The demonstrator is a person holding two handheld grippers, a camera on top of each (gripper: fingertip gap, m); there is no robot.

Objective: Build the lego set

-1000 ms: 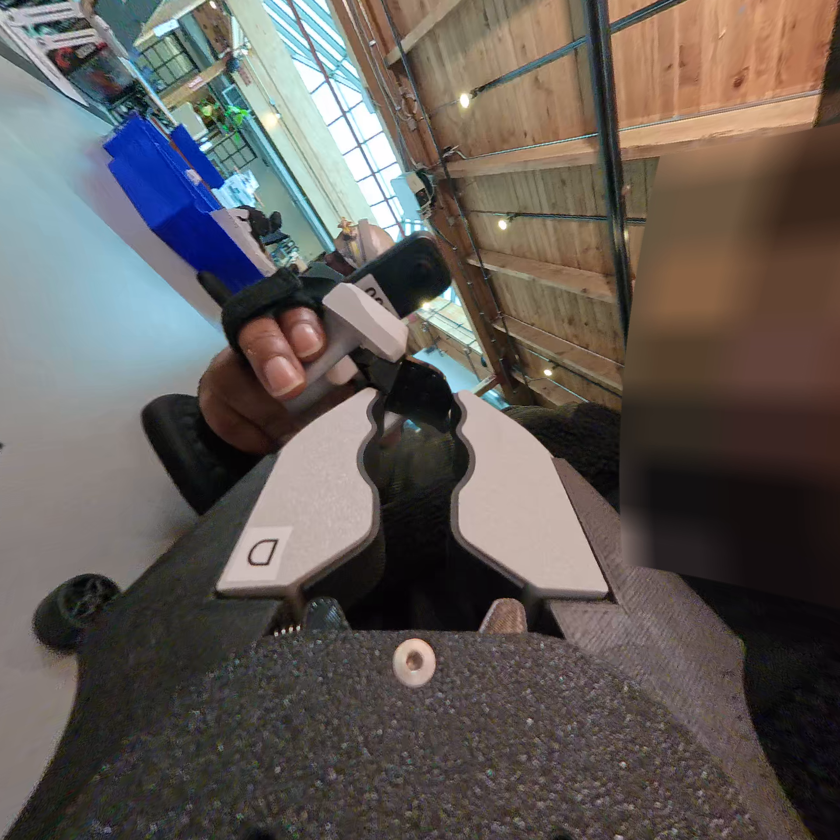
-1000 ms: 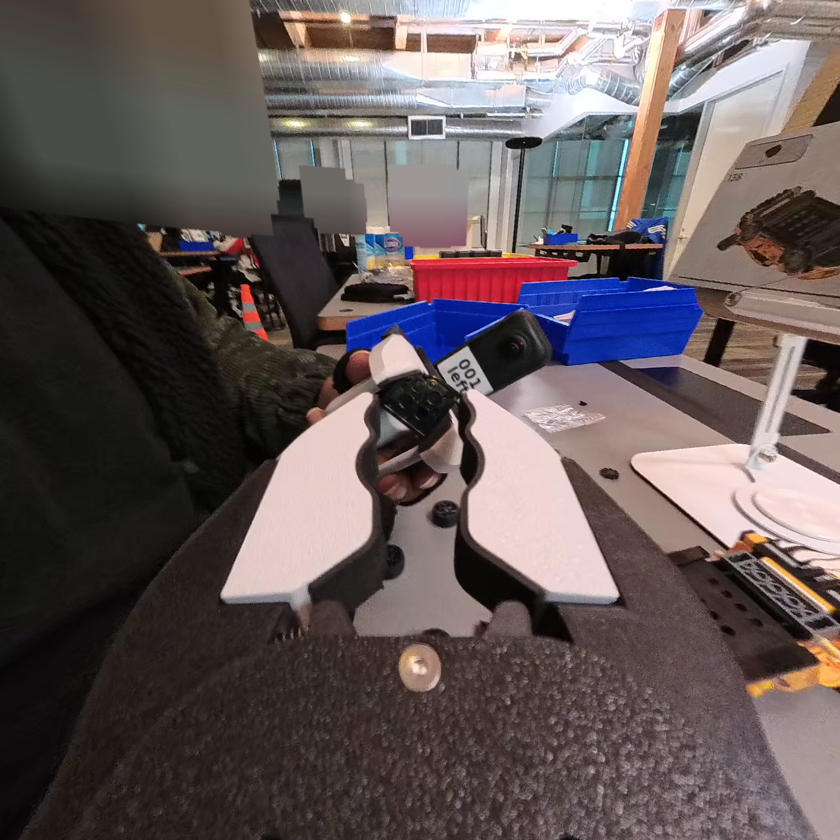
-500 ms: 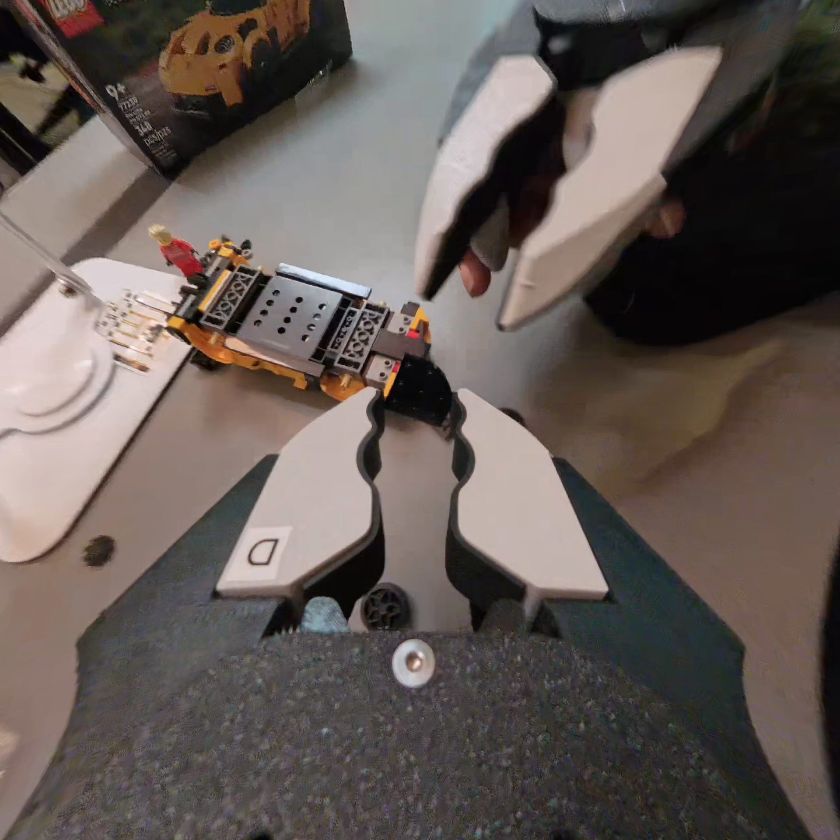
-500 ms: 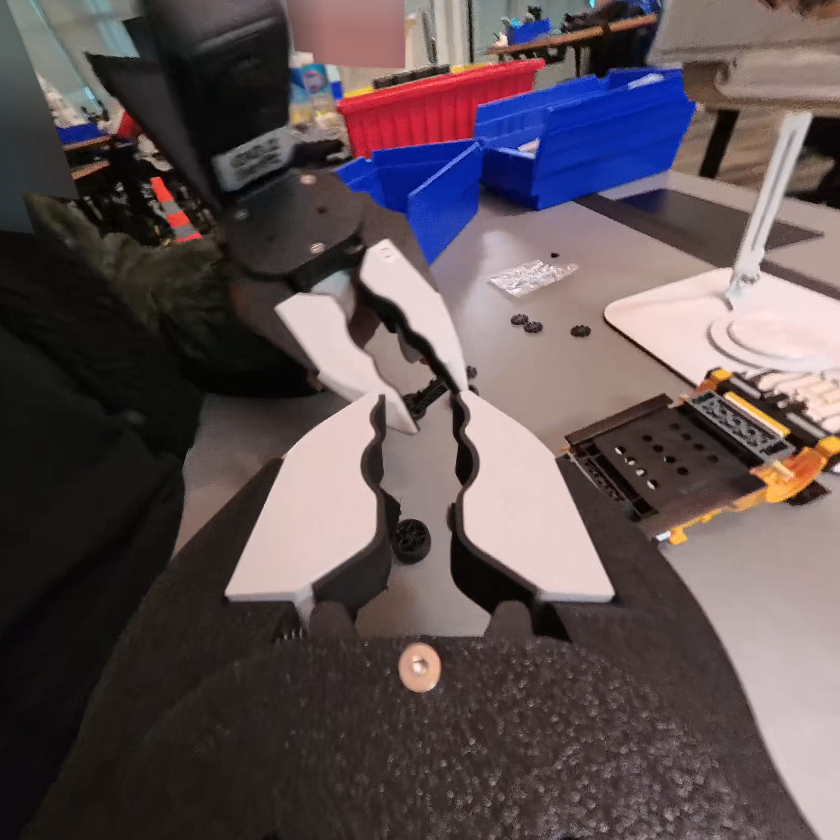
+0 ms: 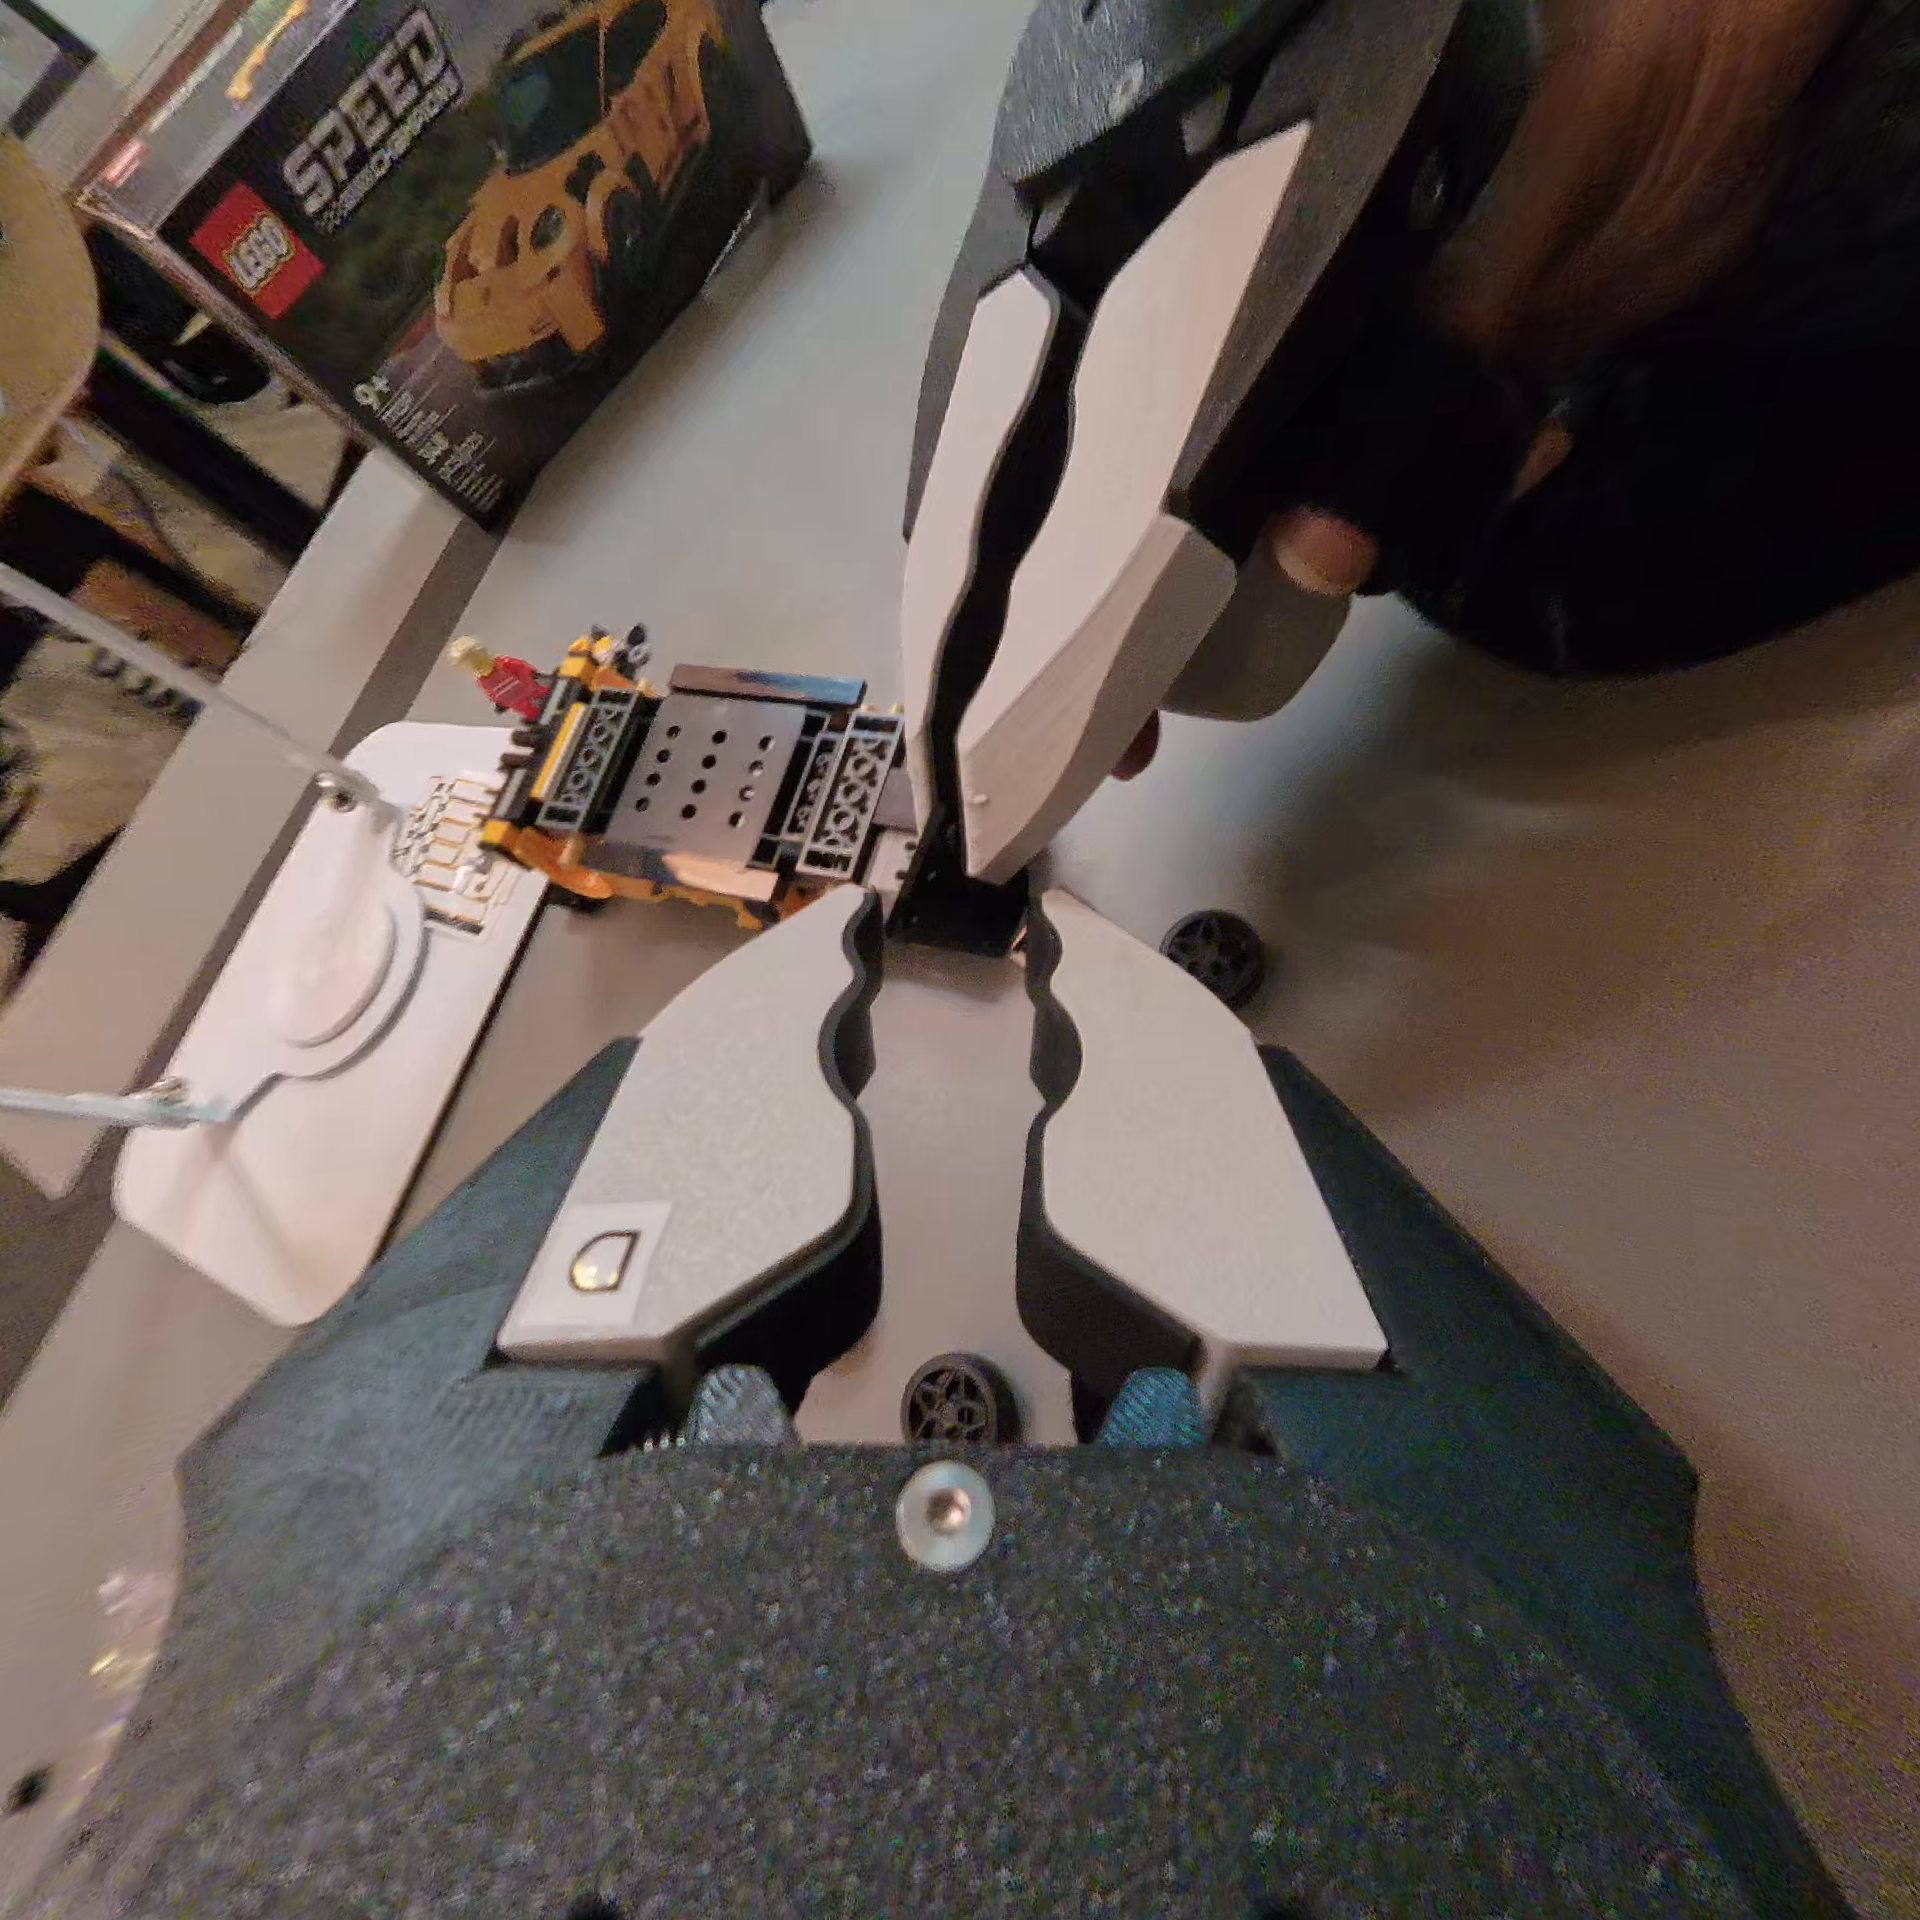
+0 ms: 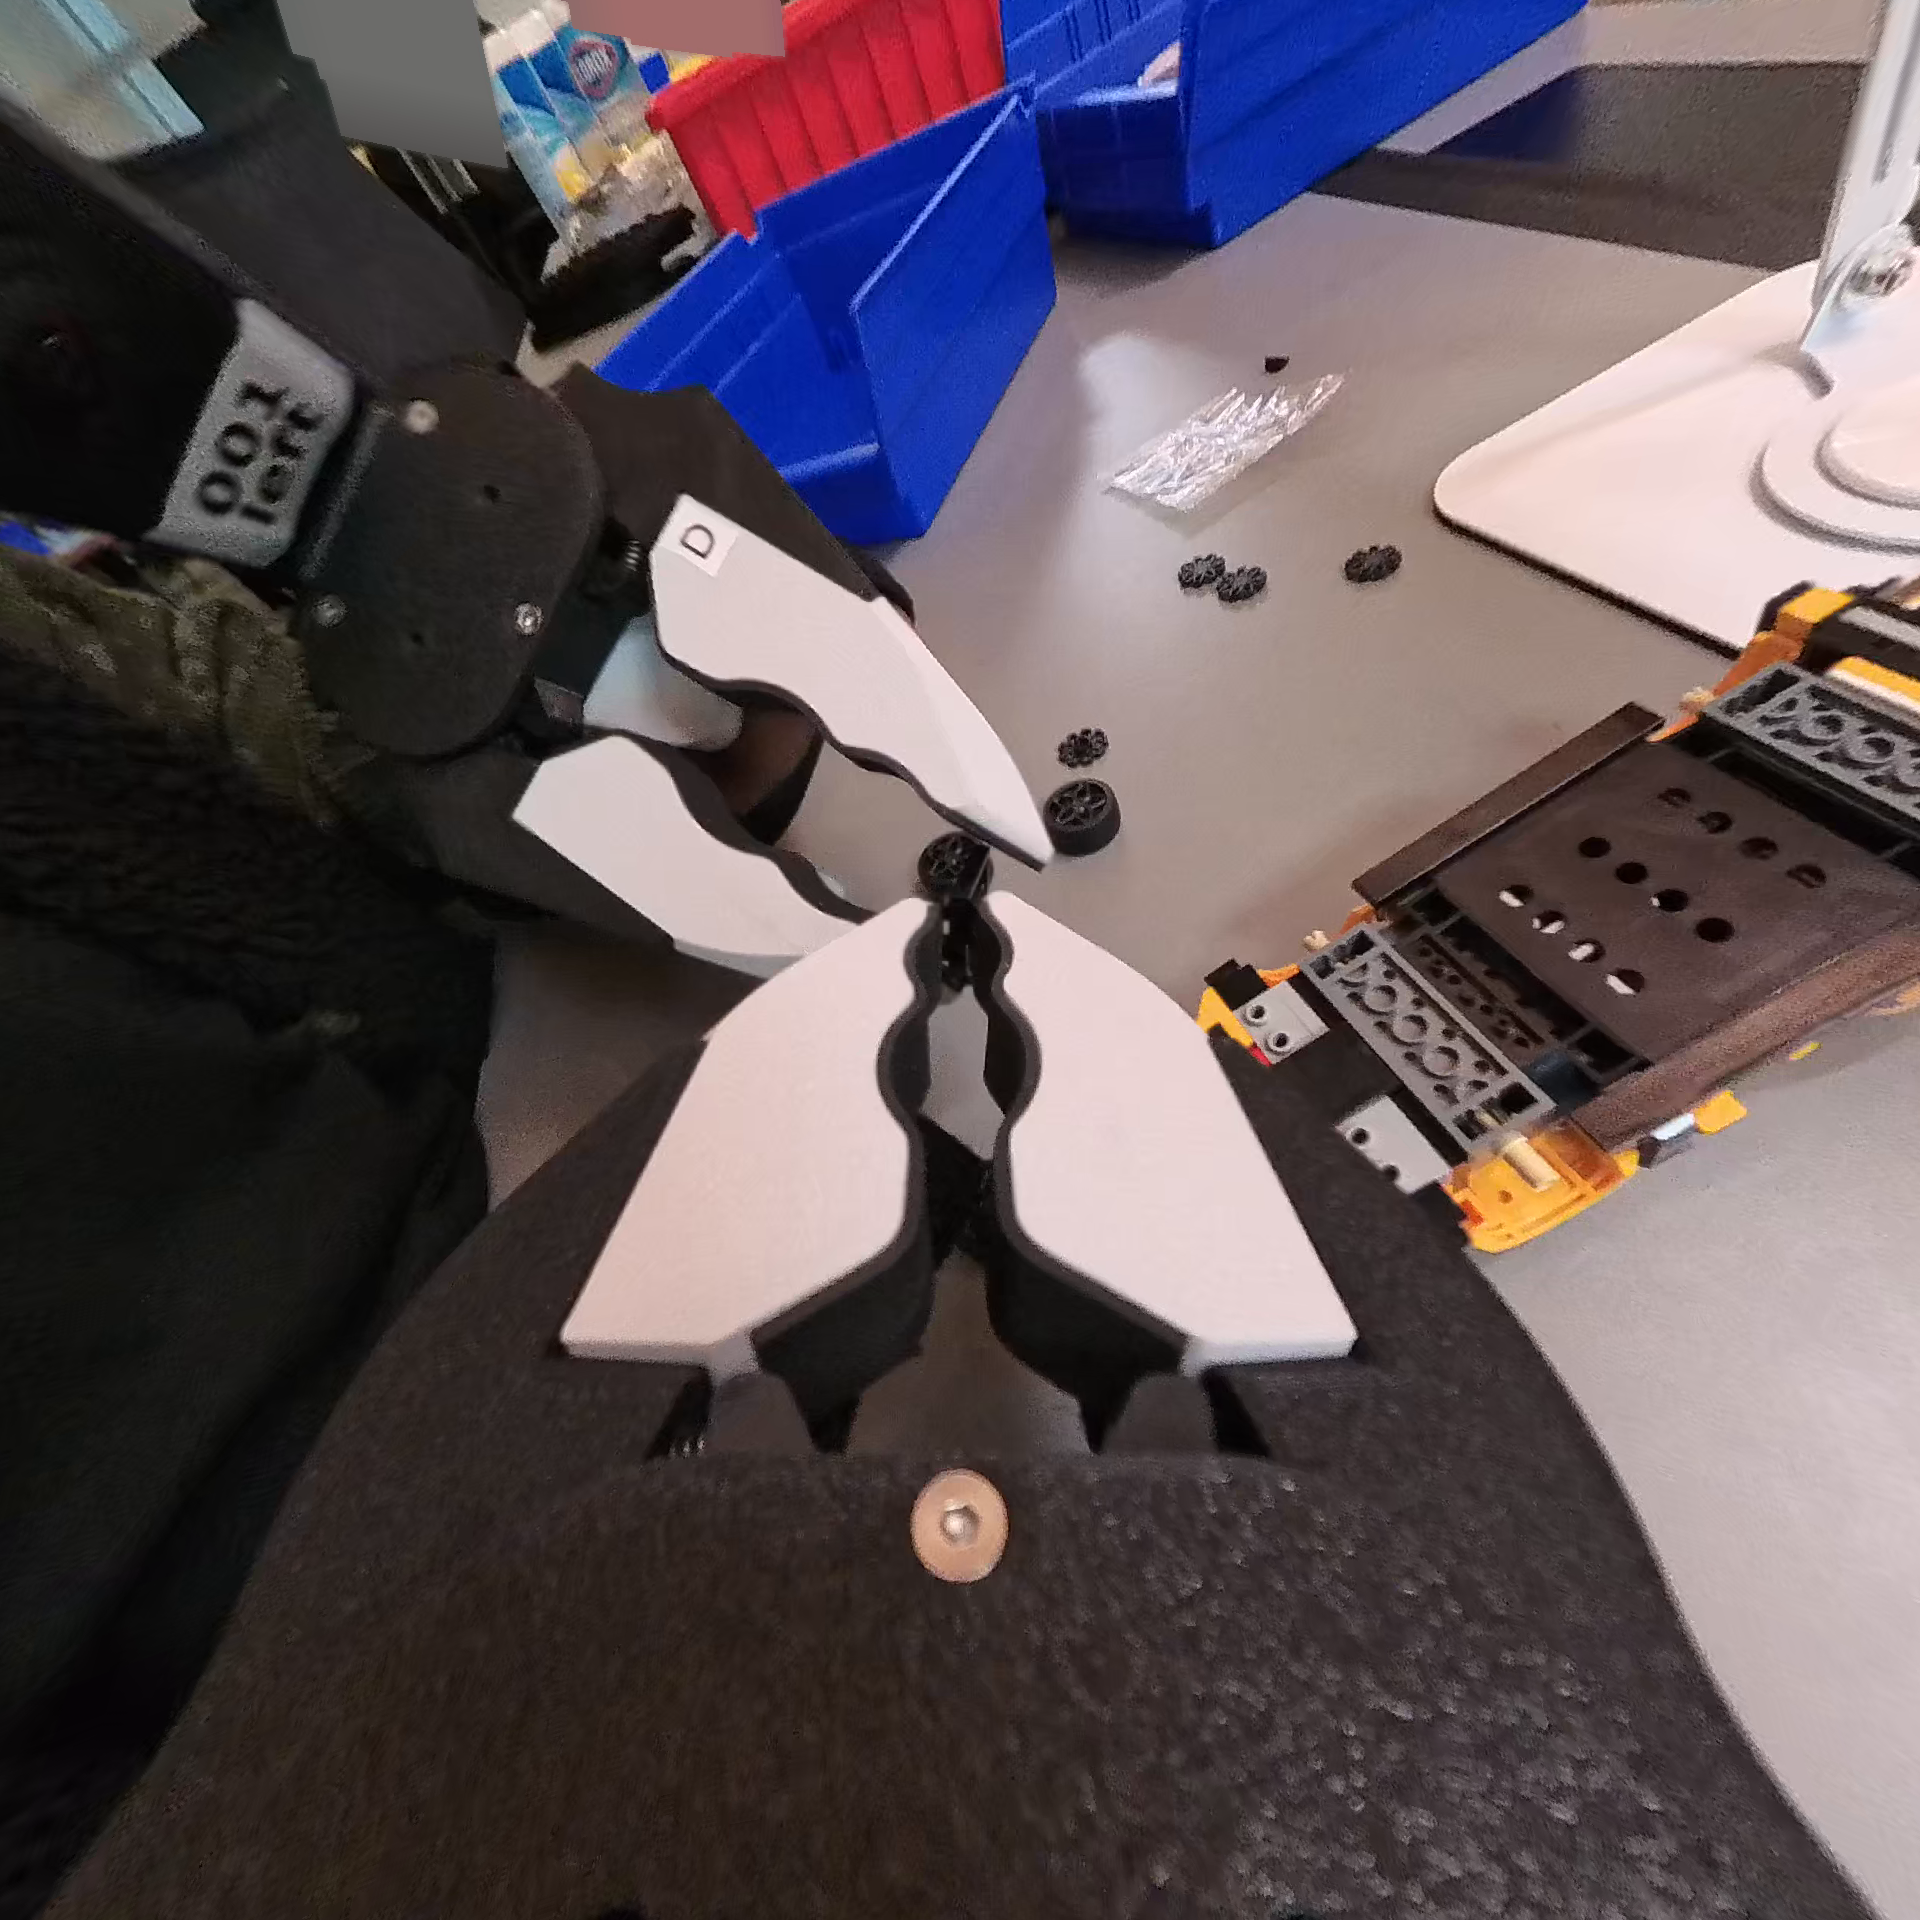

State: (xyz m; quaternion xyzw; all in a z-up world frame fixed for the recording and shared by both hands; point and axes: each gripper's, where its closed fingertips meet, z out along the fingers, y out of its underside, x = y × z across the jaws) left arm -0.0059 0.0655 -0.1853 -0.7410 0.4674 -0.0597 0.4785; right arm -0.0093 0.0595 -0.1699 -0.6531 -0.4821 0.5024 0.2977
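Note:
My left gripper [image 5: 954,920] is shut on a small black Lego piece [image 5: 951,909], held just above the grey table. My right gripper [image 6: 961,920] comes in from the opposite side and is shut on a thin part of the same black piece [image 6: 956,868]. In the left wrist view the right gripper [image 5: 961,857] pinches the piece from above. In the right wrist view the left gripper [image 6: 940,883] has the piece between its tips. The orange and black car chassis [image 5: 717,790] lies underside up just beyond, and also shows in the right wrist view [image 6: 1621,935].
Loose black wheels [image 5: 1214,954] [image 5: 961,1401] [image 6: 1083,816] and small black gear-like parts [image 6: 1221,577] lie on the table. A white stand base [image 5: 301,1018], the set's box [image 5: 488,229], a minifigure [image 5: 509,670], a clear bag [image 6: 1226,442] and blue bins [image 6: 883,343] surround the work spot. Left and right tips are no more than a few centimetres apart.
Both grippers came down from a raised pose to just above the table. My right gripper's jaws went from open to shut on the black piece that my left gripper kept holding.

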